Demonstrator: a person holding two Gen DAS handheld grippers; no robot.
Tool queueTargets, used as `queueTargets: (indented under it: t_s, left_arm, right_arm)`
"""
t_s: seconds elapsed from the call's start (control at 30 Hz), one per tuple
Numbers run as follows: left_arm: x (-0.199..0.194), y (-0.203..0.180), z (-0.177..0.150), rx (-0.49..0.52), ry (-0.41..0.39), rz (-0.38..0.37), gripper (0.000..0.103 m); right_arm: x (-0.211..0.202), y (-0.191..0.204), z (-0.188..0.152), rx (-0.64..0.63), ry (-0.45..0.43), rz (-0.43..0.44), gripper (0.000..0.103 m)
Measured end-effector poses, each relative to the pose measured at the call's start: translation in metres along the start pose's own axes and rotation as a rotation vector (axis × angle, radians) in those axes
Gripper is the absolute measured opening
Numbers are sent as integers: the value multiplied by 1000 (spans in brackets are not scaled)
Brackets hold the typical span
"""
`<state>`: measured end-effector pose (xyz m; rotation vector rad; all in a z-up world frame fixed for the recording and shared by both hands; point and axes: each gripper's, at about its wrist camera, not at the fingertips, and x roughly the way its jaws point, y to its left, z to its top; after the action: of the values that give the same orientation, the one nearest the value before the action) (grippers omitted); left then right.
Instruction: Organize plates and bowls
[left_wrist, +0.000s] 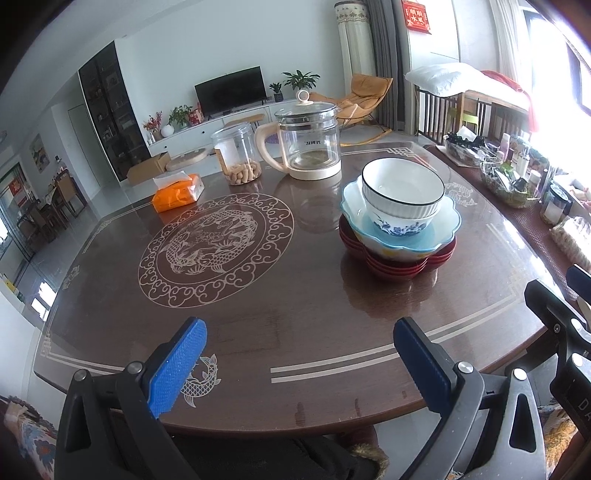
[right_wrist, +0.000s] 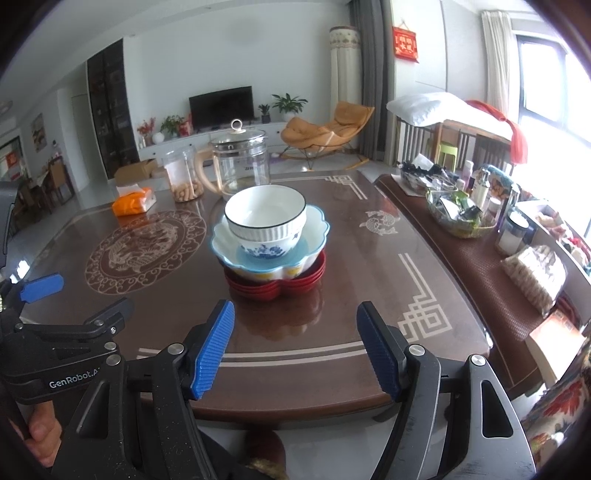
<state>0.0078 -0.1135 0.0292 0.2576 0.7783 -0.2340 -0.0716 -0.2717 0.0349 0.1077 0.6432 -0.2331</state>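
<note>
One stack stands on the brown table. A white ribbed bowl with a dark rim (left_wrist: 403, 192) (right_wrist: 265, 213) sits on top. Under it is a blue-flowered bowl (left_wrist: 399, 225) (right_wrist: 266, 249), inside a wide scalloped light-blue bowl (left_wrist: 439, 225) (right_wrist: 314, 236), on stacked red flower-shaped plates (left_wrist: 373, 264) (right_wrist: 255, 288). My left gripper (left_wrist: 299, 363) is open and empty over the near table edge, left of the stack. My right gripper (right_wrist: 295, 347) is open and empty, just short of the stack.
A glass kettle (left_wrist: 308, 142) (right_wrist: 240, 166), a plastic jar of snacks (left_wrist: 238, 155) (right_wrist: 183, 177) and an orange tissue pack (left_wrist: 177, 194) (right_wrist: 133, 203) stand at the table's far side. A side bench with baskets and bottles (right_wrist: 461, 206) runs along the right.
</note>
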Motion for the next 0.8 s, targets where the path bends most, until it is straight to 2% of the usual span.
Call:
queueTargets:
  t_s: [0.8]
  left_arm:
    - [-9, 1, 4, -21, -23, -42, 101]
  right_arm:
    - [-13, 6, 8, -25, -31, -10, 73]
